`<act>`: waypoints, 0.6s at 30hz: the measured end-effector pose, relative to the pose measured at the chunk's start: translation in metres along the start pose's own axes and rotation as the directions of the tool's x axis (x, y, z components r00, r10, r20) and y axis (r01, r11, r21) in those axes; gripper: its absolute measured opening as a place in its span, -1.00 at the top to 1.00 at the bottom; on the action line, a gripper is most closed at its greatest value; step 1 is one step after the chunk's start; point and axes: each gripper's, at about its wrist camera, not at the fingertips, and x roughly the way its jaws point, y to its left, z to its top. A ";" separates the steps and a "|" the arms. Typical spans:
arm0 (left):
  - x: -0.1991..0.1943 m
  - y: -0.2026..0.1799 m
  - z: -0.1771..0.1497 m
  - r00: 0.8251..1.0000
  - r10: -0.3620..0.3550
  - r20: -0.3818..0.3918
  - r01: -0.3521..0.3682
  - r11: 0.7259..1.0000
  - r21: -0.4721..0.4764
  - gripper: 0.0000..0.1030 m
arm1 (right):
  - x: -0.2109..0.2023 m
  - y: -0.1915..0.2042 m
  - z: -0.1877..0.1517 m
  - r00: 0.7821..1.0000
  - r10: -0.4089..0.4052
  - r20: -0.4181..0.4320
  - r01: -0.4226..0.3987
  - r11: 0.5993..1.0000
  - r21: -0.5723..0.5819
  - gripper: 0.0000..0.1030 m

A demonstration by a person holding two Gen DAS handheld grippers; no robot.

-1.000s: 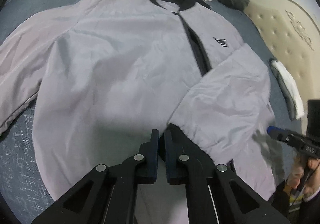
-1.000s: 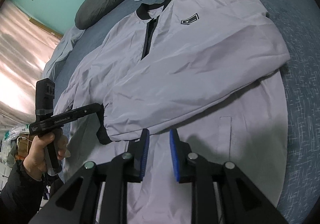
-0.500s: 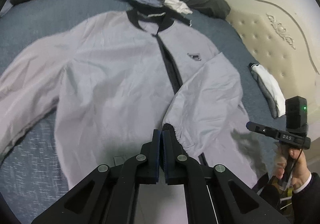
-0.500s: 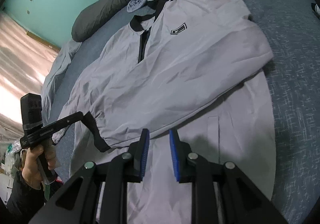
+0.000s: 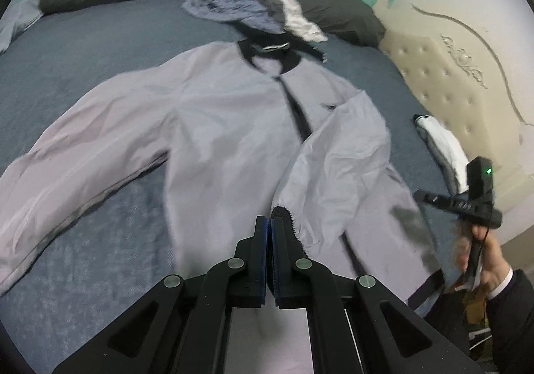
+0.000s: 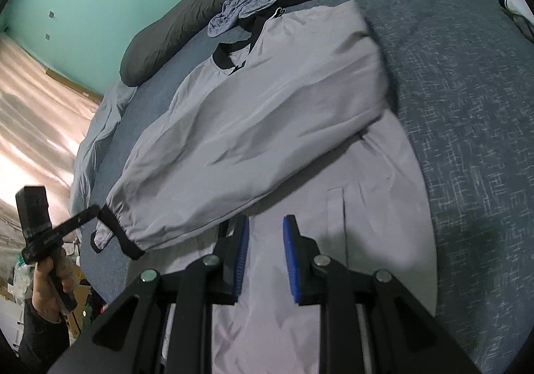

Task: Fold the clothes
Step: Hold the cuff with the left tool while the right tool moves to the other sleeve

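Lifted since a second ago, the left gripper (image 5: 269, 223) has its jaws clamped on the black ribbed cuff (image 5: 282, 214) of the grey jacket (image 5: 233, 127), spread flat on the blue bed (image 5: 83, 50), drawing that sleeve (image 6: 253, 140) across the chest. The right gripper (image 6: 266, 230) hovers over the hem, jaws narrowly apart and empty (thin, slippery, crinkly shell fabric). Sleeve-folding seems under way; next, I judge, lay the cuff flat and release.

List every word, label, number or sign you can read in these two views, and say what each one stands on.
None can be read.
Chest badge on the pale grey zip jacket: a dark patch, too blurred to read.
Pale marking on the black handheld device beside the right tool: too small to read.
Pale lettering on the black handheld device beside the left tool: blurred, unreadable.
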 end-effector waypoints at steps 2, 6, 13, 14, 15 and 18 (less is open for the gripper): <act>0.003 0.014 -0.007 1.000 0.012 -0.017 -0.012 0.999 -0.030 0.96 | -0.002 -0.006 0.003 1.000 -0.012 0.007 0.012 1.000 0.003 0.58; 0.011 0.031 -0.013 0.999 0.026 -0.032 -0.028 0.997 -0.067 0.96 | -0.005 -0.027 0.016 0.997 -0.071 0.020 0.070 0.997 0.022 -0.20; 0.022 0.040 -0.013 0.999 0.024 -0.041 -0.028 0.996 -0.085 0.96 | -0.004 -0.057 0.045 0.972 -0.229 0.051 0.231 0.973 -0.025 -0.20; 0.022 0.042 -0.014 0.999 0.022 -0.041 -0.026 0.996 -0.089 0.96 | -0.001 -0.059 0.049 0.966 -0.254 0.052 0.257 0.965 -0.045 -0.20; 0.022 0.044 -0.015 0.999 0.021 -0.042 -0.024 0.995 -0.093 0.96 | 0.003 -0.061 0.054 0.959 -0.278 0.051 0.281 0.957 -0.070 -0.20; 0.025 0.050 -0.016 0.999 0.015 -0.050 -0.020 0.995 -0.101 0.96 | 0.016 -0.067 0.067 0.941 -0.335 0.044 0.338 0.930 -0.143 -0.20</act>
